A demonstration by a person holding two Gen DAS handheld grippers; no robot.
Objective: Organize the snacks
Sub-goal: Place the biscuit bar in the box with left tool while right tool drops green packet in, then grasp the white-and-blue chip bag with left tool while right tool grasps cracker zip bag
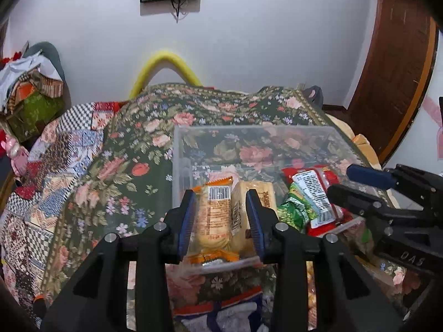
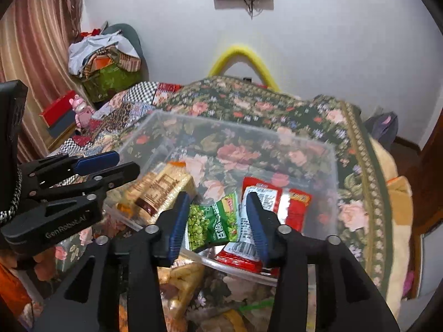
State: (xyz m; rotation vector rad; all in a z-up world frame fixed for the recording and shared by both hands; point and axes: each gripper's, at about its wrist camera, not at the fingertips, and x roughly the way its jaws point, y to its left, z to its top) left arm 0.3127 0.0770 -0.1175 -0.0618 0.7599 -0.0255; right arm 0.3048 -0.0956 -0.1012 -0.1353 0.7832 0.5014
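A clear plastic bin [image 2: 318,149] sits on a floral bedspread [image 2: 249,105] covering a bed. Inside lie an orange-edged cracker packet [image 1: 214,215], a yellow biscuit pack [image 2: 163,191], a green pea packet [image 2: 213,221] and a red snack packet [image 2: 293,207]. The left tongs [image 1: 220,218] stand spread around the cracker packet. The right tongs [image 2: 217,221] stand spread around the pea packet.
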